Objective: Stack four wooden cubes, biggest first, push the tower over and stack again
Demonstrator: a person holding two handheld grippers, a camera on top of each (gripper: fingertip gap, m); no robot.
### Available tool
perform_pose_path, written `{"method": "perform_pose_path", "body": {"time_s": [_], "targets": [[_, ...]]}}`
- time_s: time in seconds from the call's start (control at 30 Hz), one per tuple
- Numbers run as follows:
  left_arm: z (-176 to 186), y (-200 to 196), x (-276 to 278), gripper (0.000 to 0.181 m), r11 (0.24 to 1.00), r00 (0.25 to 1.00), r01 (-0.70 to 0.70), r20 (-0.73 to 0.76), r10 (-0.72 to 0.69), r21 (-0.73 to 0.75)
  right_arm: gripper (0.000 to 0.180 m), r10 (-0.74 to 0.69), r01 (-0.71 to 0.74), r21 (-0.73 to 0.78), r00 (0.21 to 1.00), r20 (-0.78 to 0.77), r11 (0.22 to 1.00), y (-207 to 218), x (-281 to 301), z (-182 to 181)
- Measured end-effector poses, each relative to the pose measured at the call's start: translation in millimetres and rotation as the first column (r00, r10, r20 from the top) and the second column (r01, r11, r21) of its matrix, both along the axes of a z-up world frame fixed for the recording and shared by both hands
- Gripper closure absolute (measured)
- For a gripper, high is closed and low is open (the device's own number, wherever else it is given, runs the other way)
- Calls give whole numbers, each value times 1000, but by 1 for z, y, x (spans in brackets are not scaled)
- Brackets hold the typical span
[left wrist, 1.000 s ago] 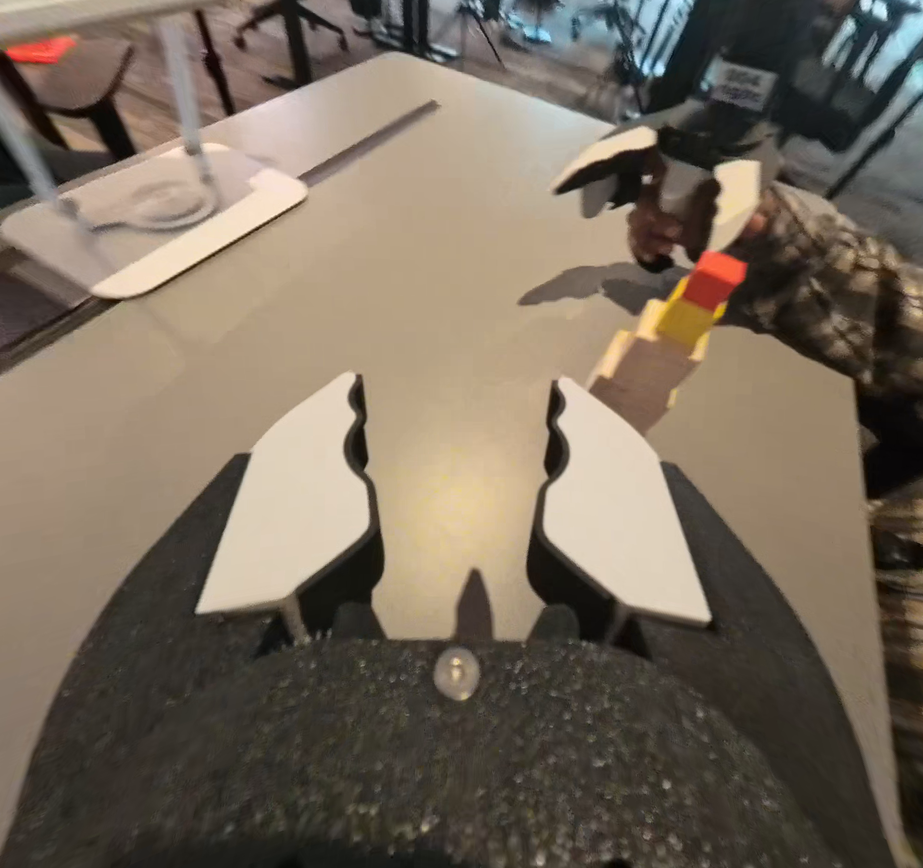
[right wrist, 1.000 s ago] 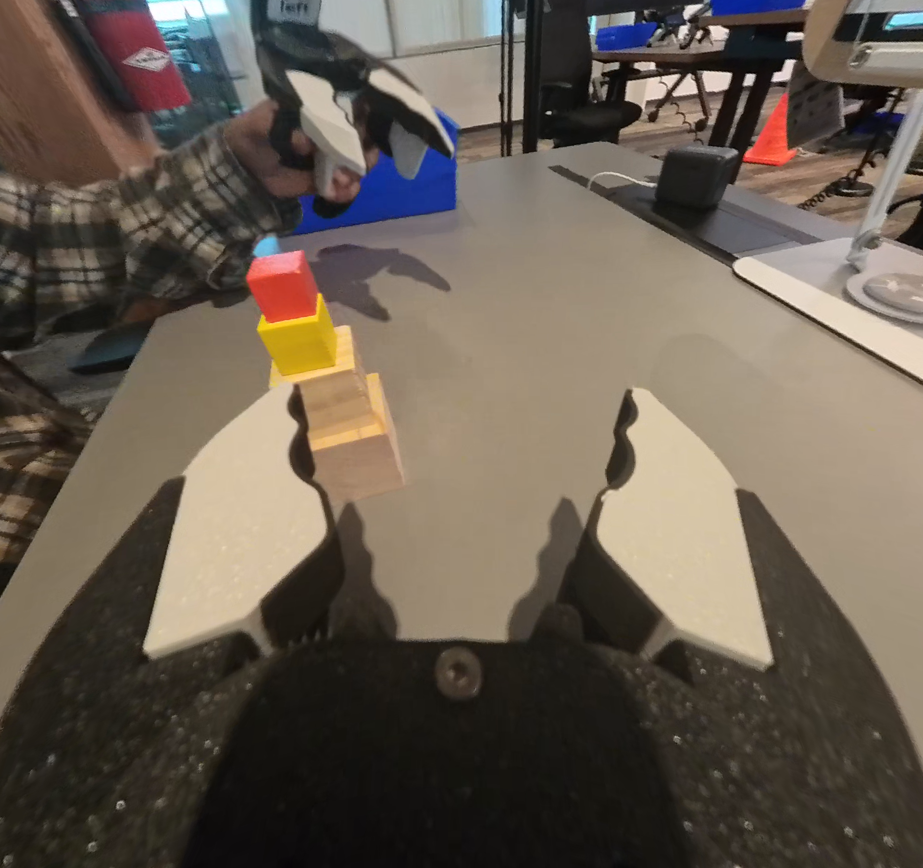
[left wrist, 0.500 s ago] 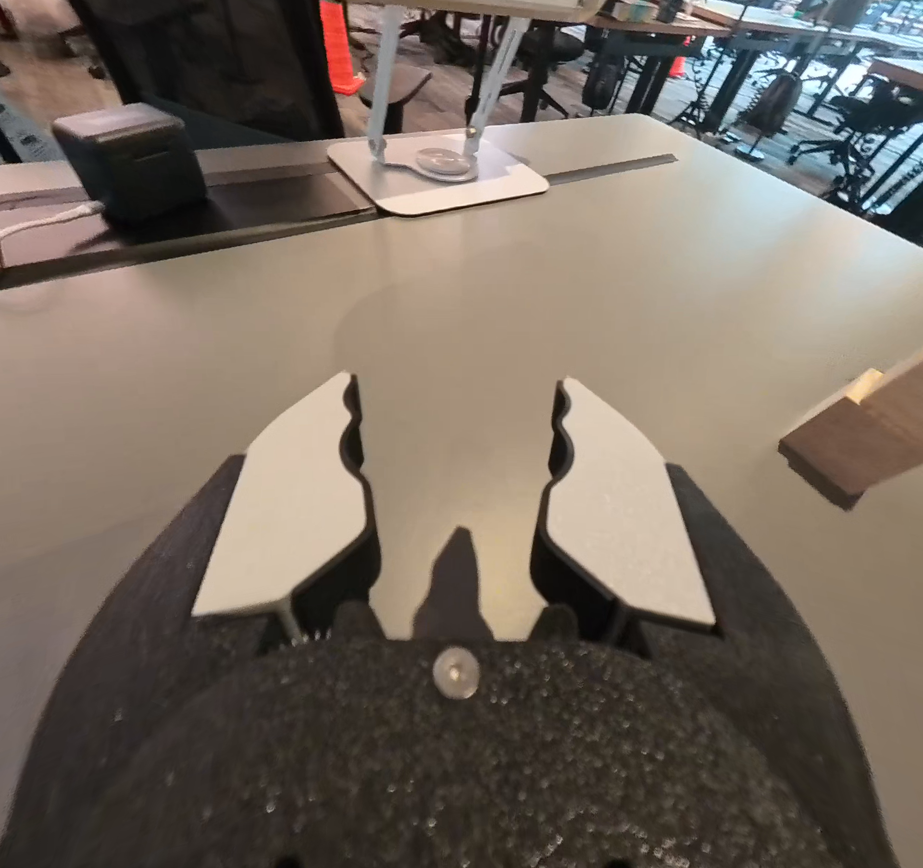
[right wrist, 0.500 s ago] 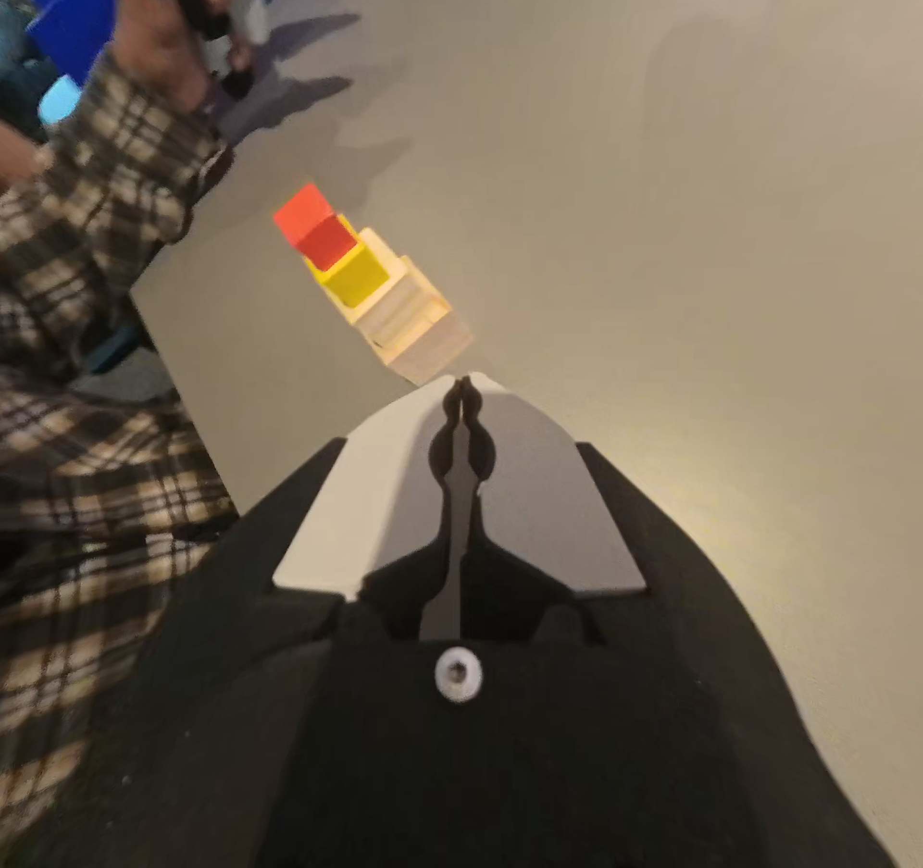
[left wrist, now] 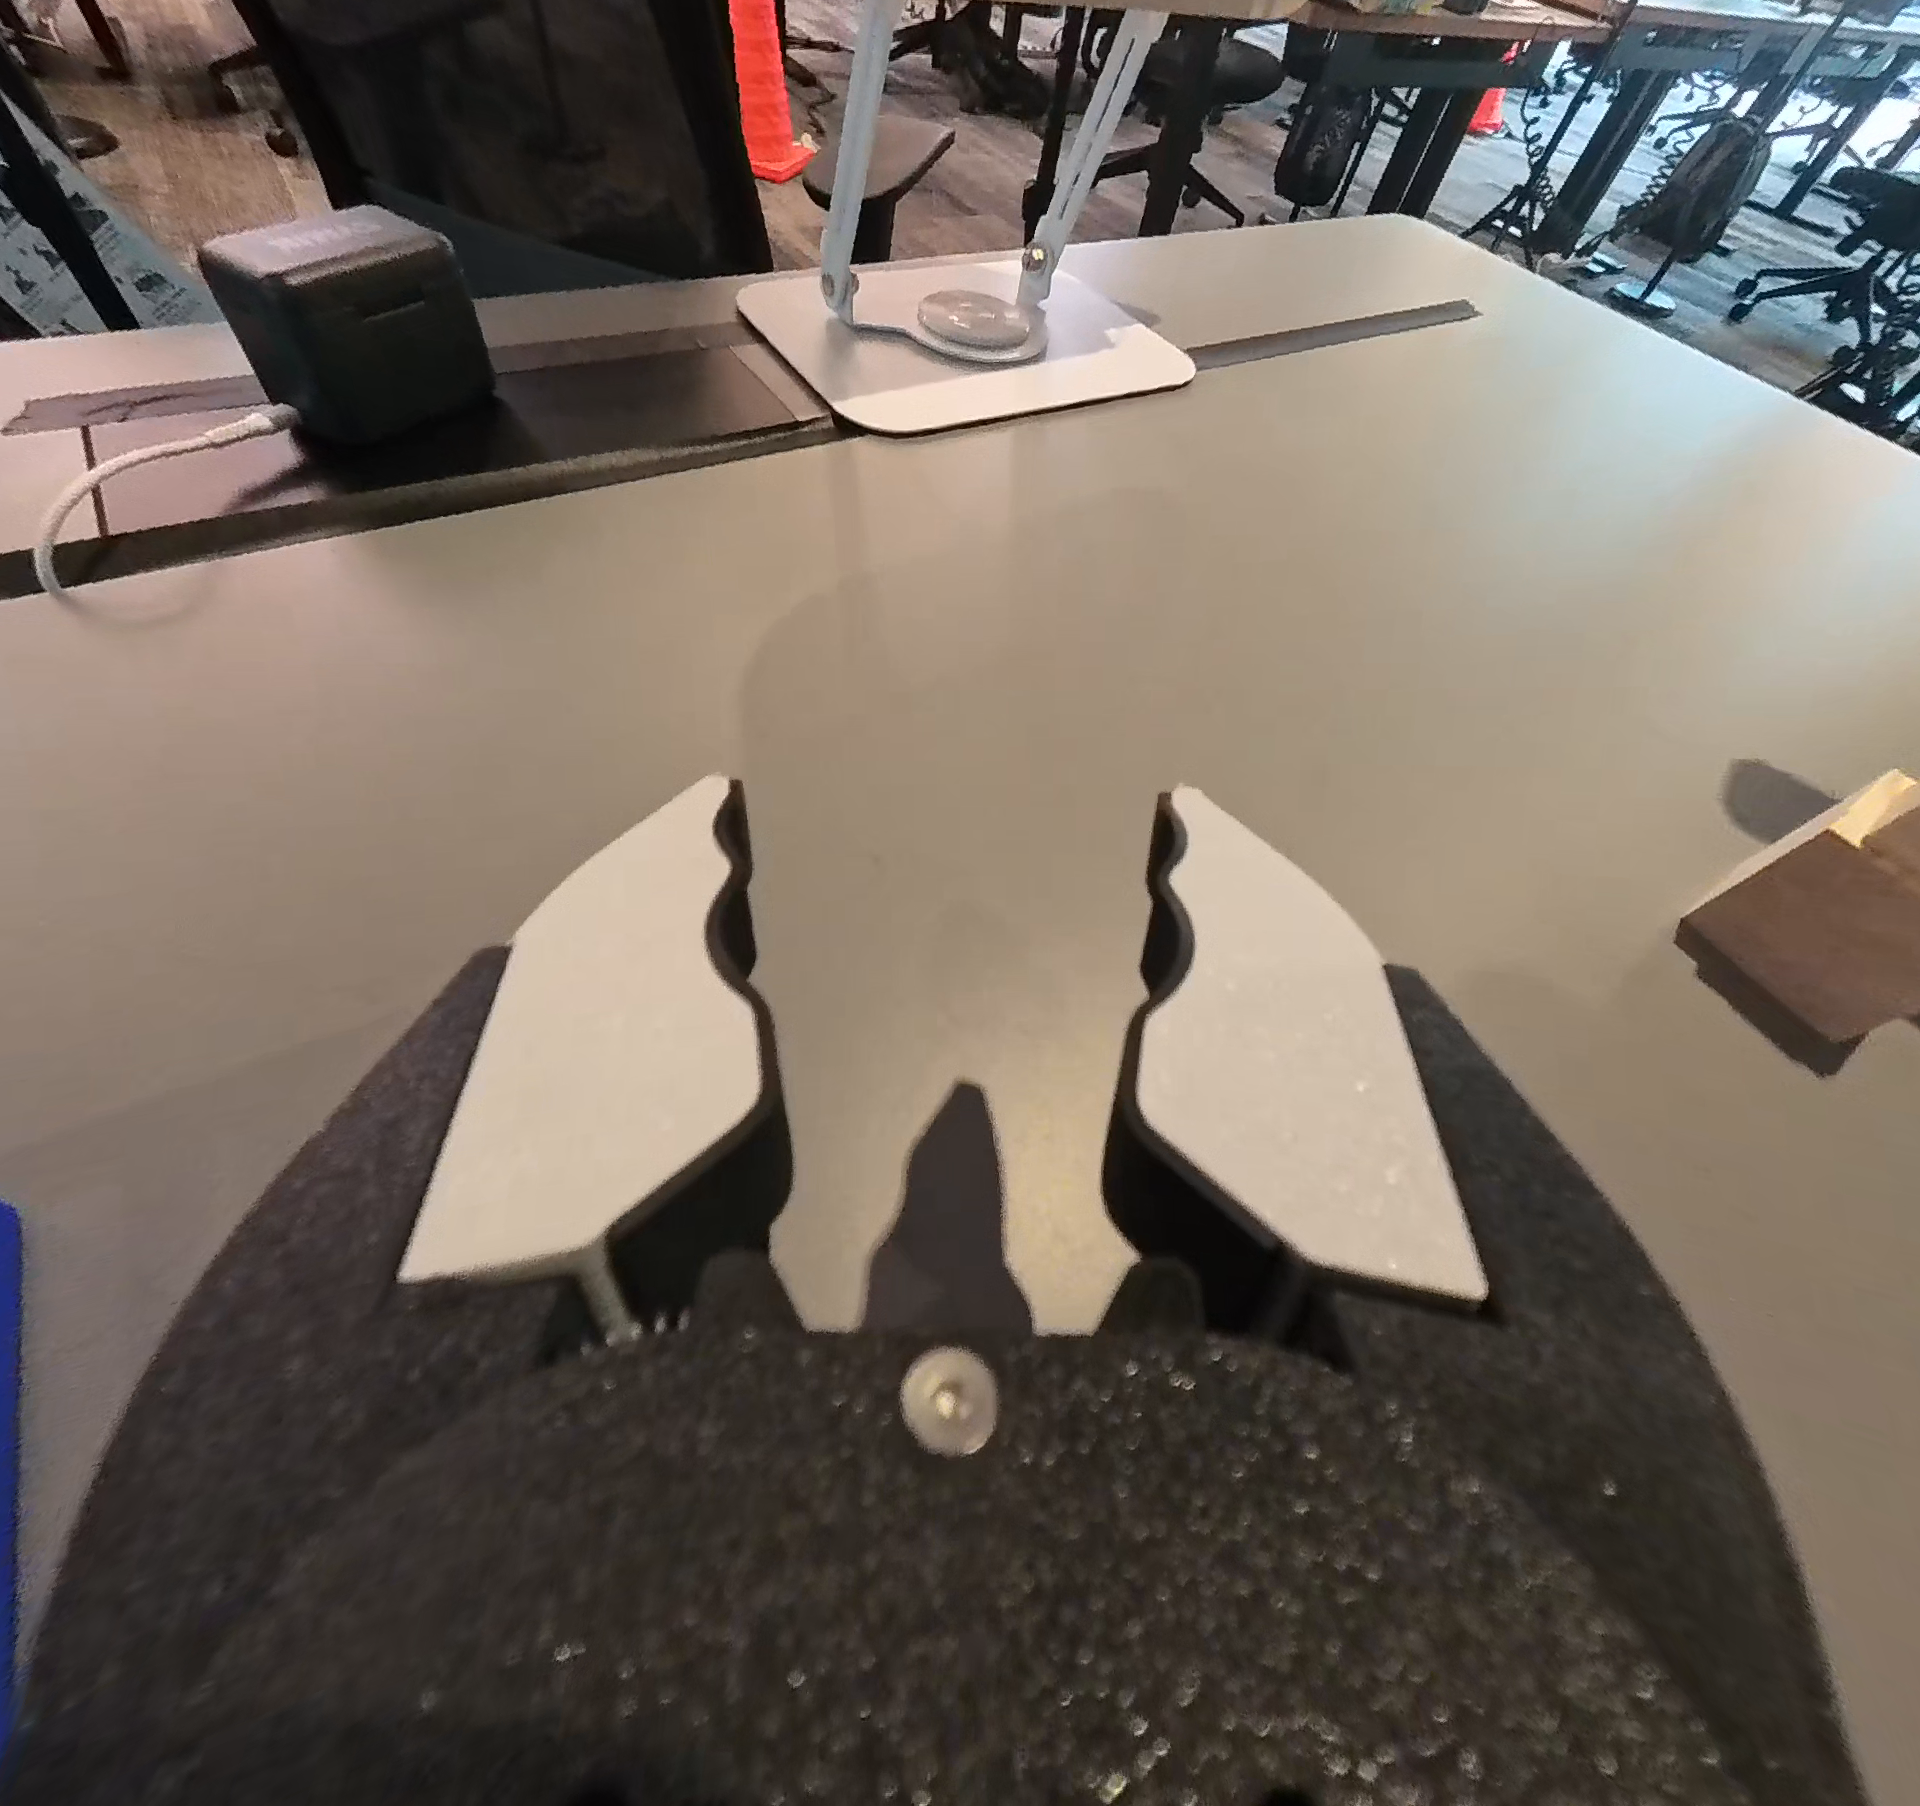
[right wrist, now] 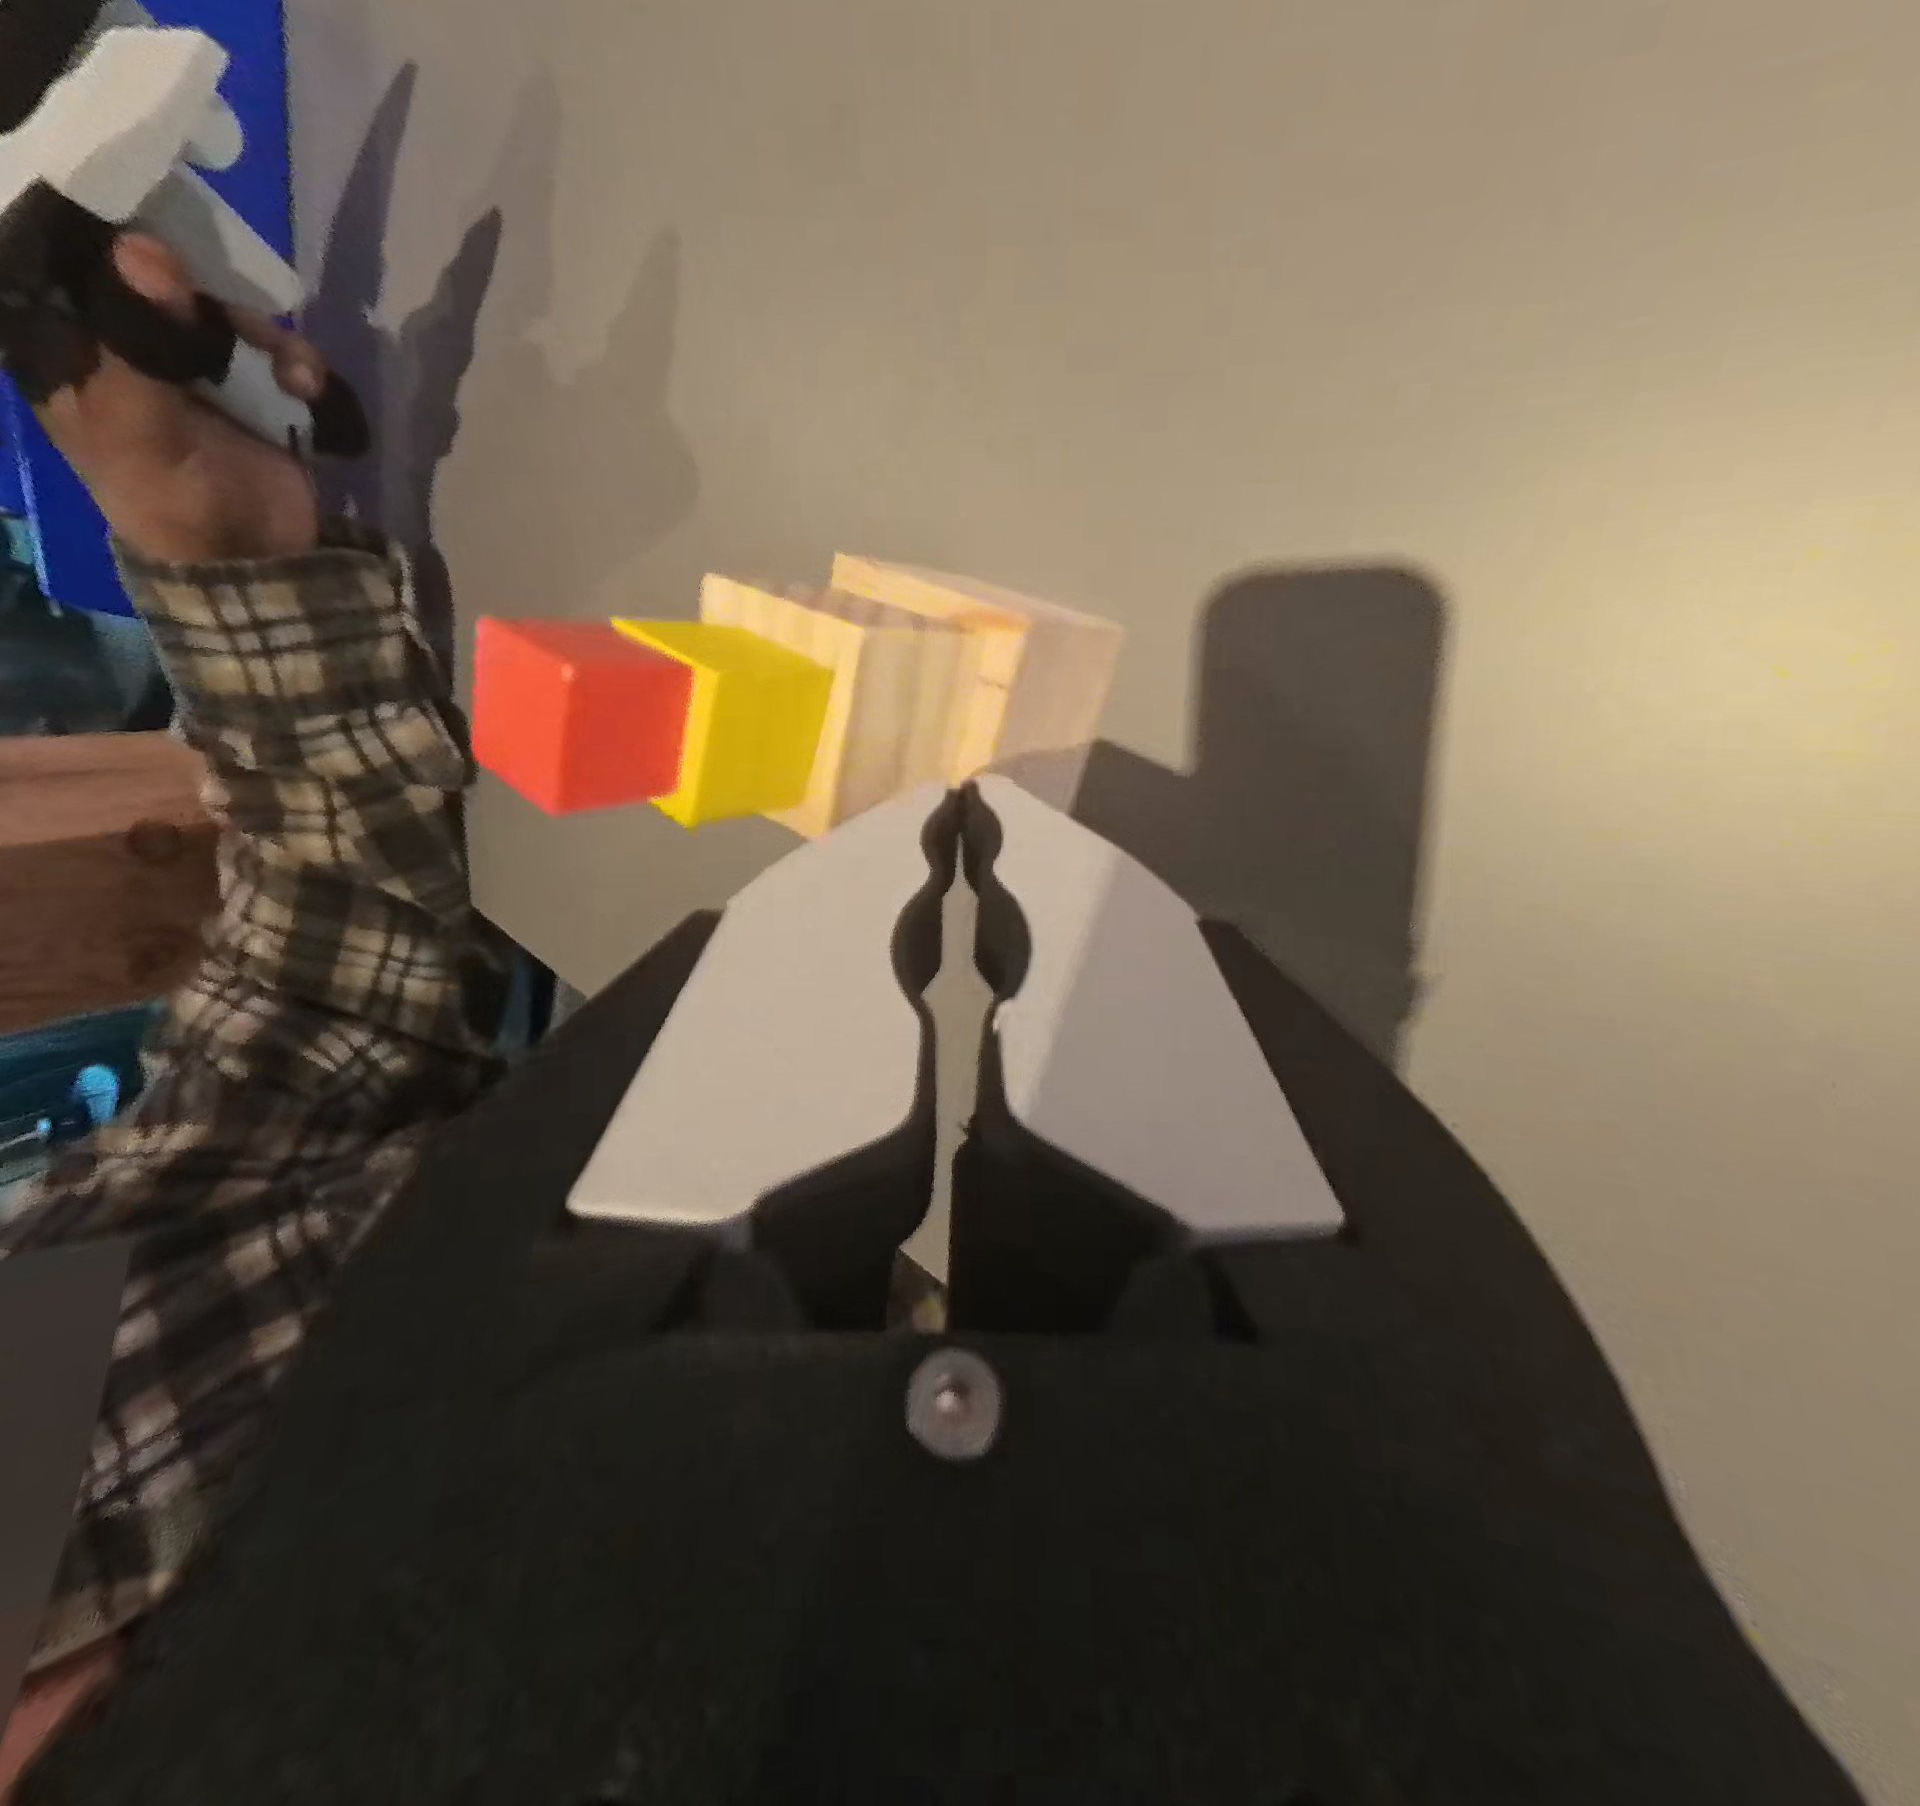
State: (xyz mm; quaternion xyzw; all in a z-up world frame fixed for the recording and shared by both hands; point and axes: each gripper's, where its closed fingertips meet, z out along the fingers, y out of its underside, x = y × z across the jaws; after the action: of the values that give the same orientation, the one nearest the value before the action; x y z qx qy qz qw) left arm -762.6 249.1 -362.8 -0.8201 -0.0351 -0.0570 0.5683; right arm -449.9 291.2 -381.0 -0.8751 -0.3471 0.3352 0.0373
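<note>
The tower of four cubes stands stacked on the grey table [right wrist: 1351,250]. The right wrist view is rolled, so it lies sideways there: big wooden cube [right wrist: 1060,676], smaller wooden cube [right wrist: 904,696], yellow cube [right wrist: 753,733], red cube [right wrist: 577,712] on top. My right gripper [right wrist: 961,795] is shut and empty, its tips right at the lower wooden cubes. My left gripper [left wrist: 951,800] is open and empty above bare table. The tower's wooden base [left wrist: 1829,935] shows at the right edge of the left wrist view. The left gripper [right wrist: 145,125] also shows far off in the right wrist view.
A black box [left wrist: 348,333] with a white cable [left wrist: 94,499] and a white stand plate [left wrist: 966,359] sit along the table's far side. A plaid sleeve [right wrist: 312,821] and a blue box [right wrist: 229,42] lie beyond the tower.
My right gripper has shut, rolled over and come up to the tower's lower cubes. My left gripper has swung away from the tower toward the stand. The tower still stands stacked.
</note>
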Motion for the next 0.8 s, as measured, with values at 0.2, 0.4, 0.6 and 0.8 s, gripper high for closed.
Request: {"method": "perform_pose_path", "body": {"time_s": [0.2,0.4,0.6,0.8], "targets": [[-3,-1,-3,108,1000,1000,-10,0,10,-16,180,30,-31,-4,998,-48,1000,-10,-43,8],[-6,-1,-7,108,1000,1000,-19,3,19,-23,180,55,-54,6,996,-66,999,-9,-55,11],[-8,1,0,108,999,999,13,-31,-14,-29,180,21,-12,58,987,-160,998,23,-44,16],[-6,5,13,106,997,994,77,-75,-78,-18,180,40,29,186,932,-360,982,67,-37,26]]}}
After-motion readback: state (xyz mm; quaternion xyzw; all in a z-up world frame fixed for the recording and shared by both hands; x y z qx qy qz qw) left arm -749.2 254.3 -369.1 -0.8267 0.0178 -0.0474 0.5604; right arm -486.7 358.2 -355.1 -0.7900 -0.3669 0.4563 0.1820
